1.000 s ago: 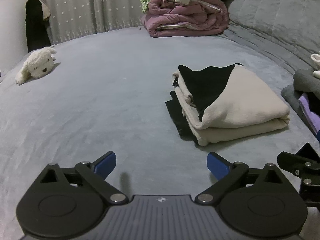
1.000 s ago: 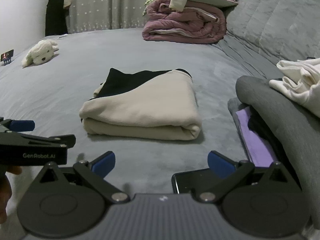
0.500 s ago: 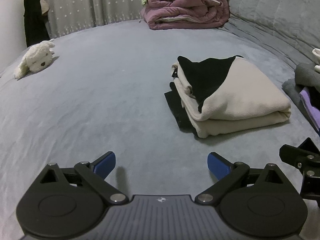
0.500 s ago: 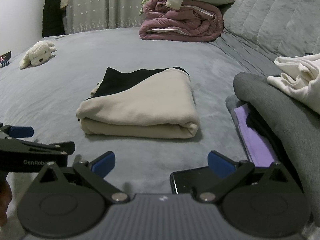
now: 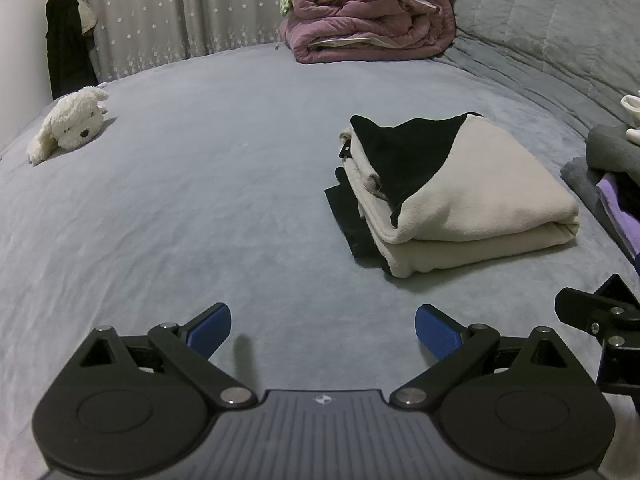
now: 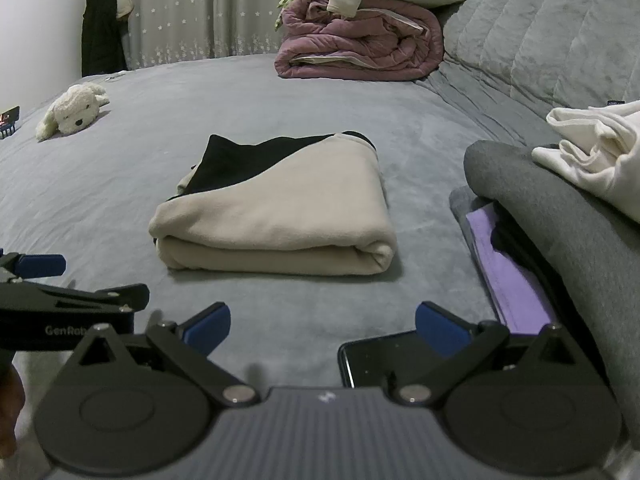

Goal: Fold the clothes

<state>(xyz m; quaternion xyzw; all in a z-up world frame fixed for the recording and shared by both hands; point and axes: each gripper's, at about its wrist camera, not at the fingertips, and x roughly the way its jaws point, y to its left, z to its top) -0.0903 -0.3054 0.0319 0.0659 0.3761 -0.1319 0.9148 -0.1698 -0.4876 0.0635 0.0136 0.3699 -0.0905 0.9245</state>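
Folded garment, beige w/ a black panel, lies as a neat bundle on the bed, roughly mid-bed, ahead of both grippers and touching neither. In the left wrist view a flat black piece sticks out from under its near-left edge.

Writing: only "GenRob…" reads, white letters on the black body of the left hand-held gripper seen at the left edge of the right wrist view; rest cut off.

Bed cover is grey, plush, mostly bare. White plush dog lies far left near the edge. At the far end a rolled mauve duvet w/ pillows and a green-patterned cloth stacked on top. Behind it a grey curtain w/ small stars; dark clothes hang at its left. Right side: grey quilted cover, then a pile w/ a grey garment, white cloth on top, purple item underneath. A dark phone lies on the bed just ahead of the right gripper, partly behind its right finger.

Left hand-held gripper: blue-tipped fingers spread wide, holding nothing, above bare bed. Right hand-held gripper: likewise spread wide, empty.
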